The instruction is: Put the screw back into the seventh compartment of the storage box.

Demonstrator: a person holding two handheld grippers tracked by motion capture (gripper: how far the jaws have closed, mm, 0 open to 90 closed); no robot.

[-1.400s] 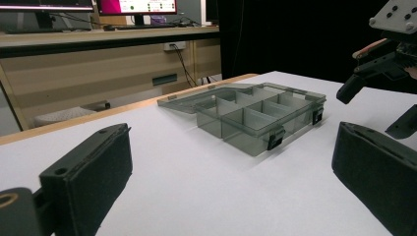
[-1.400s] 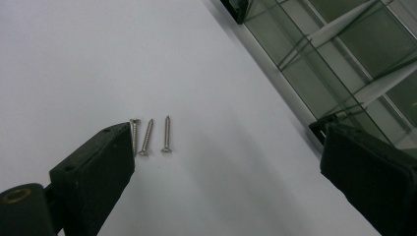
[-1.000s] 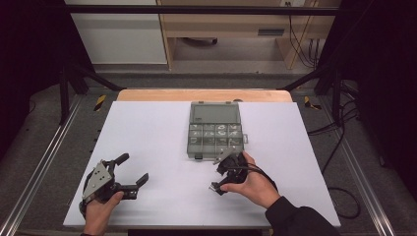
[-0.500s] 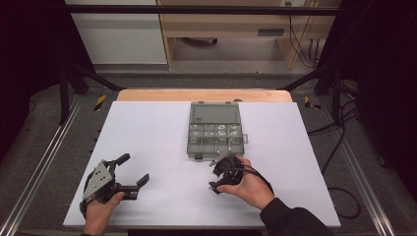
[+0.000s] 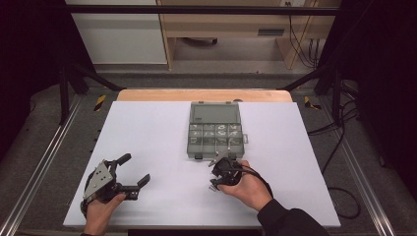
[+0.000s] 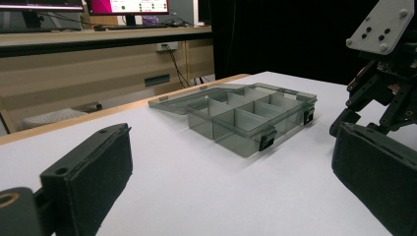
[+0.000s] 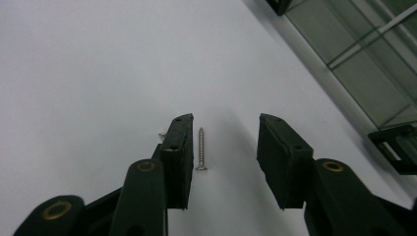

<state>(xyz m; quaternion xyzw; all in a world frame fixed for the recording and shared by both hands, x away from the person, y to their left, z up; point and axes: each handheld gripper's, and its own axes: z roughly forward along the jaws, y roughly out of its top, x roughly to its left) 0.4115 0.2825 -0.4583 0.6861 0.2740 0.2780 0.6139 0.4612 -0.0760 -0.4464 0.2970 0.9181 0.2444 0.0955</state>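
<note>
Two grippers were at the worktop (image 5: 147, 128), and only the right one was engaged in work. The right gripper (image 7: 223, 147) was lowered over a single screw (image 7: 201, 149) lying flat on the white surface, just short of the near edge of the open compartment box (image 5: 215, 129). Its jaws had just been closing: against the high view of a second before, where they stood wide, they were now drawn in to a moderate gap. The screw lay between them, close beside the left-hand pad and apart from the other; neither pad was pressing it, so nothing was yet held. A small pale speck showed just outside that same pad; its nature could not be determined.

The left gripper (image 6: 231, 196) rested low at the near left of the worktop, jaws wide apart and empty, aimed across towards the box.

Assessment: the pick of the screw was in progress but not secured. The off-centre position suggested the near pad would meet the screw first and could push or roll it before the grip completed.
</note>
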